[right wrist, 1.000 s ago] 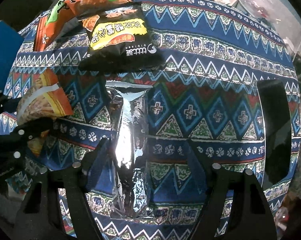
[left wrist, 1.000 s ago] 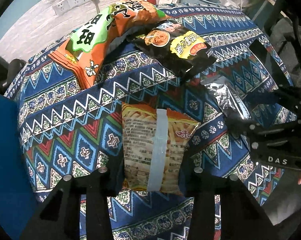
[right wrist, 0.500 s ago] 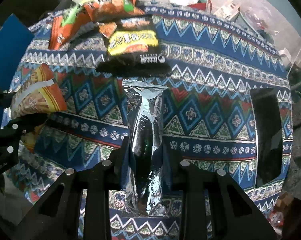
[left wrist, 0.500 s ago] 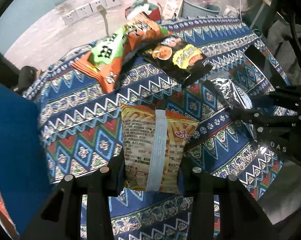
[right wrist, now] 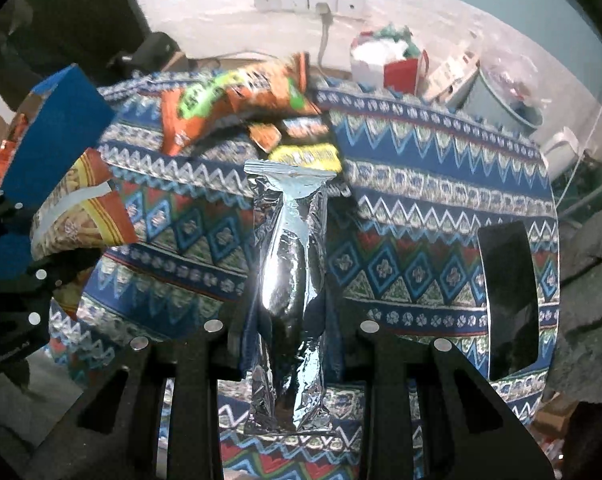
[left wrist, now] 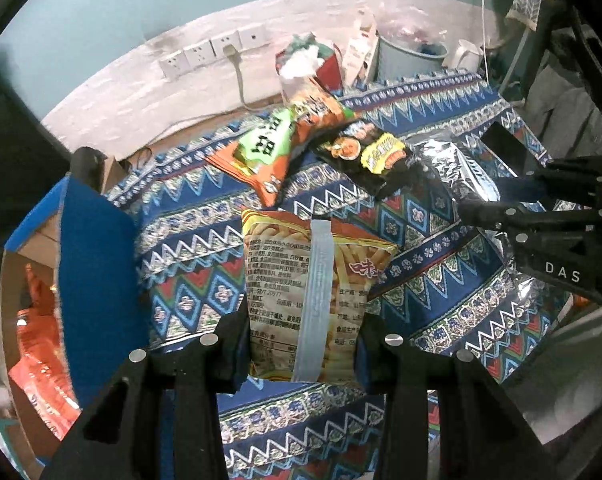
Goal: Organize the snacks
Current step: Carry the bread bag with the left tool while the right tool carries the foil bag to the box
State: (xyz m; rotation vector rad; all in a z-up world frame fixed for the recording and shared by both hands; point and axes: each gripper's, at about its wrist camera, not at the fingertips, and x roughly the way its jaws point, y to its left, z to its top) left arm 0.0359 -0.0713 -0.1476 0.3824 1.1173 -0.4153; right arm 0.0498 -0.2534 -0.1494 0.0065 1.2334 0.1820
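My left gripper [left wrist: 301, 344] is shut on a yellow-orange fries bag [left wrist: 313, 292], held above the patterned tablecloth [left wrist: 197, 216]. My right gripper [right wrist: 289, 332] is shut on a silver foil bag [right wrist: 289, 264], also lifted off the cloth. The foil bag and the right gripper show at the right of the left wrist view [left wrist: 461, 168]. The fries bag shows at the left of the right wrist view [right wrist: 81, 208]. An orange-green chip bag [left wrist: 277, 144] and a black snack bag [left wrist: 373, 156] lie at the far side of the table.
A blue-walled box [left wrist: 93, 264] with orange packets inside [left wrist: 41, 352] stands at the table's left. A black phone-like slab [right wrist: 509, 296] lies at the right. Behind are a wall with sockets [left wrist: 213, 52], a bin [left wrist: 409, 56] and a red-white bag [left wrist: 309, 64].
Both grippers have risen with their bags. The right gripper closed on the foil bag and lifted it. The view has tilted up, and the blue box has come into view at left.
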